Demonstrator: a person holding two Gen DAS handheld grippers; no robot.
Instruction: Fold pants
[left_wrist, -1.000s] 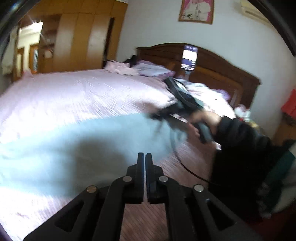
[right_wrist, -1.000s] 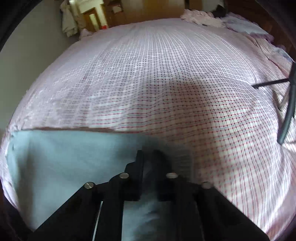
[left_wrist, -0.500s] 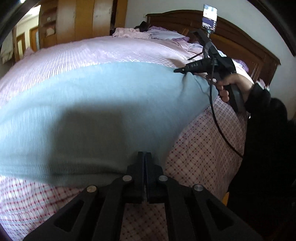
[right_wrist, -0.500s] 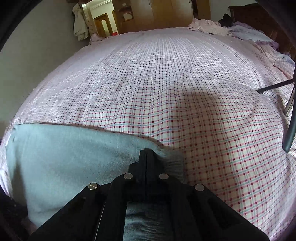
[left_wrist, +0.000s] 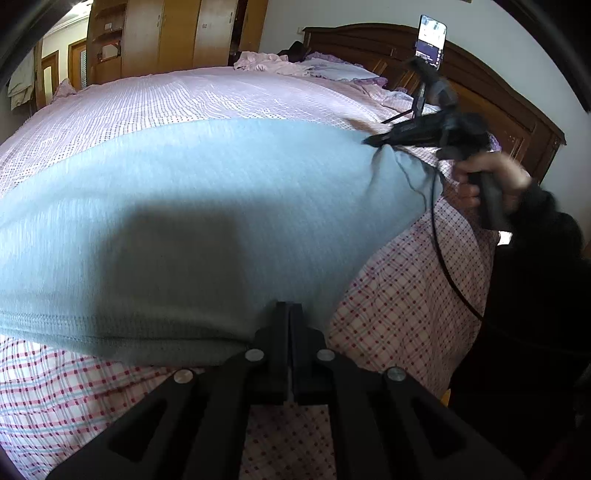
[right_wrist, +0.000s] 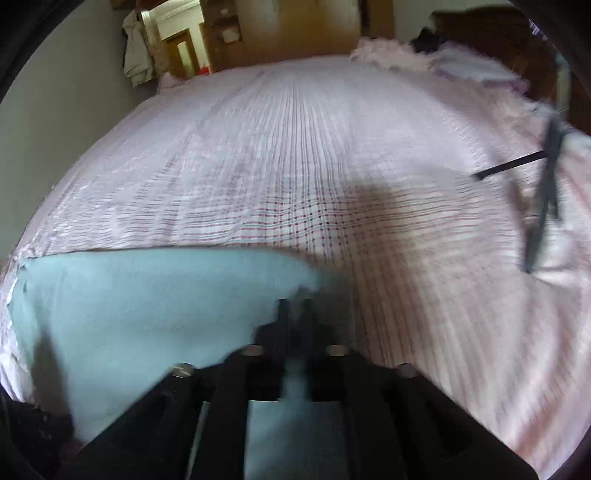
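Light blue pants (left_wrist: 192, 206) lie spread across the checked bed sheet (left_wrist: 399, 310). My left gripper (left_wrist: 290, 308) is shut on the near hem of the pants, at the bed's front edge. In the left wrist view my right gripper (left_wrist: 373, 141) pinches the far right corner of the pants and holds it slightly raised. In the blurred right wrist view the right gripper (right_wrist: 293, 306) is shut on blue cloth, and the pants (right_wrist: 147, 306) stretch off to the left.
A wooden headboard (left_wrist: 480, 96) stands at the right. Pillows and crumpled pink bedding (left_wrist: 295, 66) lie at the bed's far end. A phone on a black tripod (left_wrist: 430, 37) stands on the bed by the headboard. Wooden wardrobes (left_wrist: 166, 37) line the back wall.
Both grippers have come down to the bed with the pants, which now lie spread on the sheet. The right gripper has moved slightly; its view is now motion-blurred.
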